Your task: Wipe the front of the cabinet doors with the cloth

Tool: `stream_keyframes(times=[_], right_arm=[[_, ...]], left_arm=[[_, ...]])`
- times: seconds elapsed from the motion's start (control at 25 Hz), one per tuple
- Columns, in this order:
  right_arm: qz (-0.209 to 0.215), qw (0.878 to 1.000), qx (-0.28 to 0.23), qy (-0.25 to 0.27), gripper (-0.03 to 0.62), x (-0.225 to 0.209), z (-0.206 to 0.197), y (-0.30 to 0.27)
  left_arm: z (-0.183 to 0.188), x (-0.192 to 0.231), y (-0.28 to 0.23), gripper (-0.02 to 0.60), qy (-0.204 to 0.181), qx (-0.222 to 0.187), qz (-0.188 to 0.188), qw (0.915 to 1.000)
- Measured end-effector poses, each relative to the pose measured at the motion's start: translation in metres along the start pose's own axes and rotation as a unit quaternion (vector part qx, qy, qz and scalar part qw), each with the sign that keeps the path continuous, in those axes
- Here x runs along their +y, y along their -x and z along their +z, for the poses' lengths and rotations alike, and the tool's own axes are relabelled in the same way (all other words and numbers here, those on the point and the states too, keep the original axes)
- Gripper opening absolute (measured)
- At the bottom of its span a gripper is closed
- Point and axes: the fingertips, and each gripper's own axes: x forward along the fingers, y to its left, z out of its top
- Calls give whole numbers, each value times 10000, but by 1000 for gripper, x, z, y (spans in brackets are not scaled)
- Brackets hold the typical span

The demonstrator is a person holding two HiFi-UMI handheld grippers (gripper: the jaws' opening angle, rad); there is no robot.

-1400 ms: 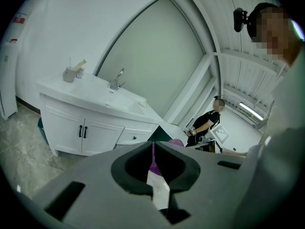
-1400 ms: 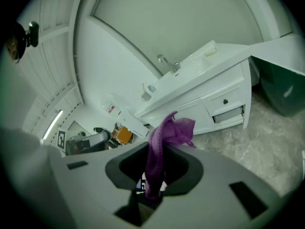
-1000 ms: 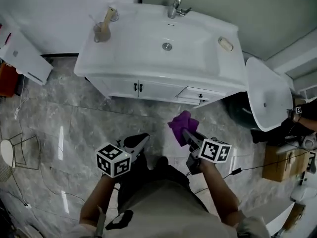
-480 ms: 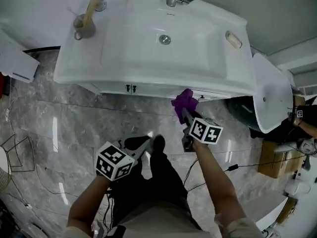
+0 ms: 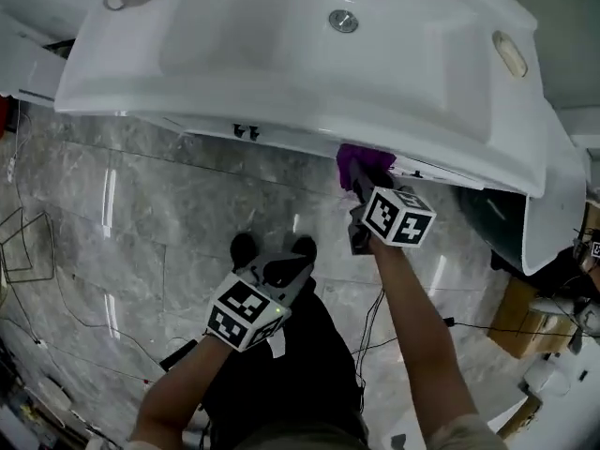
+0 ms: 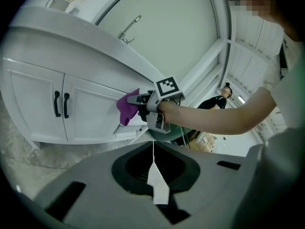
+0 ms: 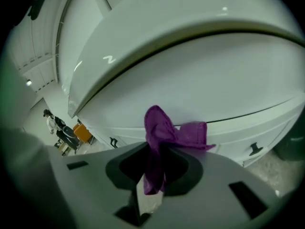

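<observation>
The left gripper (image 5: 286,272) and right gripper (image 5: 357,184) are grey, each topped by a white cube (image 5: 246,313) printed with black square markers. Their jaws are matt grey around a dark hollow (a pale strip (image 6: 156,182) runs down the left one's seam). A thin dark cable (image 6: 182,132) hangs under the right gripper. The person wears a pale short-sleeved top (image 6: 288,75), dark trousers (image 5: 309,364) and black shoes (image 5: 245,248).

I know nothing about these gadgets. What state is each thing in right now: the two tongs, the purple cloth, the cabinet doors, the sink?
Right tongs: shut on the cloth.
Left tongs: shut, nothing held, hanging low away from the cabinet.
Cloth: bunched up, its free end against the cabinet front just under the countertop.
Cabinet doors: both closed.
Sink basin: empty, no water showing.
</observation>
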Motion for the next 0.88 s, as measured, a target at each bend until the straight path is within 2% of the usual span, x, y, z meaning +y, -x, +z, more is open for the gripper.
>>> stream_keyframes(times=[0.2, 0.36, 0.48, 0.68, 0.88], right_arm=[[12, 9996, -21, 284, 77, -9, -16, -26], [-179, 9988, 151, 436, 75, -26, -45, -52], [-318, 9979, 185, 540, 75, -34, -66, -78], [-530, 9950, 359, 762, 74, -57, -111, -126], [-703, 9891, 698, 1088, 72, -90, -167, -181]], left_arm=[[-12, 33, -34, 25, 155, -292, 207, 9992], [-26, 59, -50, 23, 552, -639, 320, 9959], [-43, 85, -61, 23, 796, -750, 376, 9933], [-81, 118, -81, 23, 1060, -641, 385, 9916], [-113, 146, -103, 23, 936, -419, 423, 9938]])
